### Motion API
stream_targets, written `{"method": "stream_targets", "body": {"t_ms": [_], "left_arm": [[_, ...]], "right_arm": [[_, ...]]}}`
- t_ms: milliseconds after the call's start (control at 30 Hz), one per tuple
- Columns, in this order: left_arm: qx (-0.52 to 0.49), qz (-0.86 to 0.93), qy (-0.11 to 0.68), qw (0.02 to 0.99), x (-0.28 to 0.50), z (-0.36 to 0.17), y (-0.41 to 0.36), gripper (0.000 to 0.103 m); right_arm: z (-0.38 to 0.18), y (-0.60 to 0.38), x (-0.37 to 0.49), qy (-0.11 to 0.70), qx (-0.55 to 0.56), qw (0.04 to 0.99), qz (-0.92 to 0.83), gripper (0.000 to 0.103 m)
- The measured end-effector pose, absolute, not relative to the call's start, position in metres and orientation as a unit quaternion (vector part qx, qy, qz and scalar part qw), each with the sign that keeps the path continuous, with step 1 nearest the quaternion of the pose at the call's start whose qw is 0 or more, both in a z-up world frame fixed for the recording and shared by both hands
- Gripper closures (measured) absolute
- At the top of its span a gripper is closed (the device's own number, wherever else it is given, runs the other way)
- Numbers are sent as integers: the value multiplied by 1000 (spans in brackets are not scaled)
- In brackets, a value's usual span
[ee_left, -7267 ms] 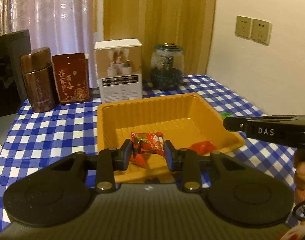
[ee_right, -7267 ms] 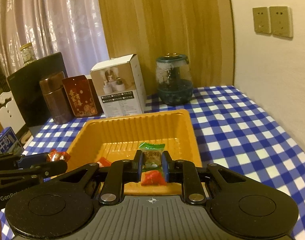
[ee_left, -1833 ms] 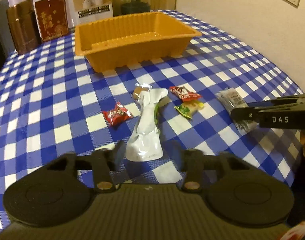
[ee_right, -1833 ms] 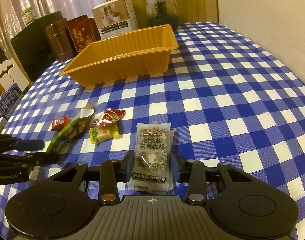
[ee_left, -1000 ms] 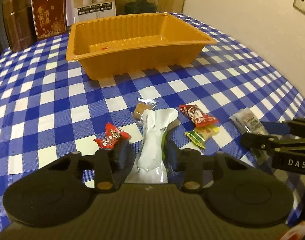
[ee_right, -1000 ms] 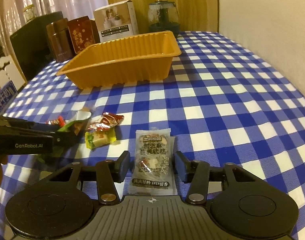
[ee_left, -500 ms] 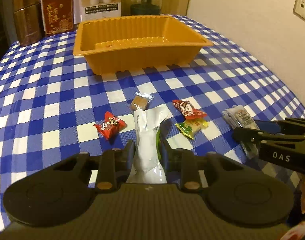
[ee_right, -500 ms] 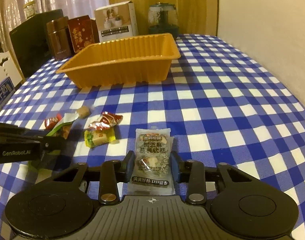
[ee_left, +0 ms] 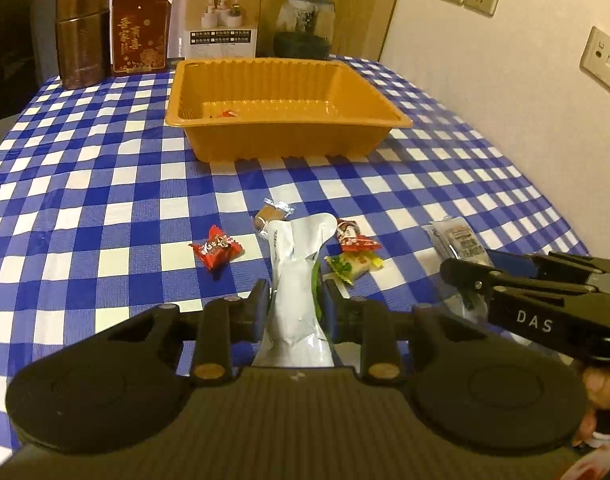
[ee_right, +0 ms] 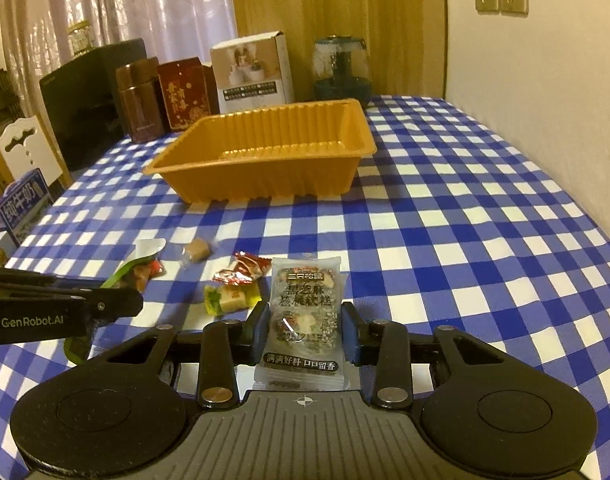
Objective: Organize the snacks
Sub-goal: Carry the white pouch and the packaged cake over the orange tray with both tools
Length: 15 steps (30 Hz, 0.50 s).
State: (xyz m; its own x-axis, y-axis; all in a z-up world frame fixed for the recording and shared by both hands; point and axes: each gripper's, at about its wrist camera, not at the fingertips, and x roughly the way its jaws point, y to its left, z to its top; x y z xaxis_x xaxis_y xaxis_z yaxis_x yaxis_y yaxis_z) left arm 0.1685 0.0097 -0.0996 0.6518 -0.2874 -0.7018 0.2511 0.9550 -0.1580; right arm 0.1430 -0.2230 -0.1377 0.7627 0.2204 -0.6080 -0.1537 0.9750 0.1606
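Note:
My left gripper [ee_left: 295,304] is shut on a long white snack pouch [ee_left: 297,272], lifted off the blue checked tablecloth. My right gripper [ee_right: 304,328] is shut on a clear sesame-cake packet [ee_right: 305,316], also raised. The orange plastic tray [ee_left: 281,118] stands further back with a small red candy [ee_left: 225,113] inside. On the cloth between lie a red candy [ee_left: 216,249], a brown toffee [ee_left: 270,213], a red-and-white candy [ee_left: 355,236] and a green-yellow candy [ee_left: 353,264]. The right gripper [ee_left: 465,276] shows at the right of the left wrist view.
Behind the tray stand a brown tin [ee_left: 81,36], a red box [ee_left: 139,34], a white carton [ee_left: 223,18] and a glass jar [ee_left: 305,26]. A wall [ee_left: 505,100] runs along the table's right edge. A milk carton [ee_right: 23,208] sits off the left side.
Both grippers have closed on their packets and lifted them a little off the cloth; the tray now looks nearer and lower in both views.

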Motion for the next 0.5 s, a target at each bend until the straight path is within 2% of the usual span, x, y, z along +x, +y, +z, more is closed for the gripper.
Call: {"method": "stream_targets", "body": {"t_ms": [500], "left_arm": [[-31, -156, 368, 916, 172, -74, 3, 78]], "right_arm": [[-107, -231, 149, 304, 69, 944, 104, 65]]}}
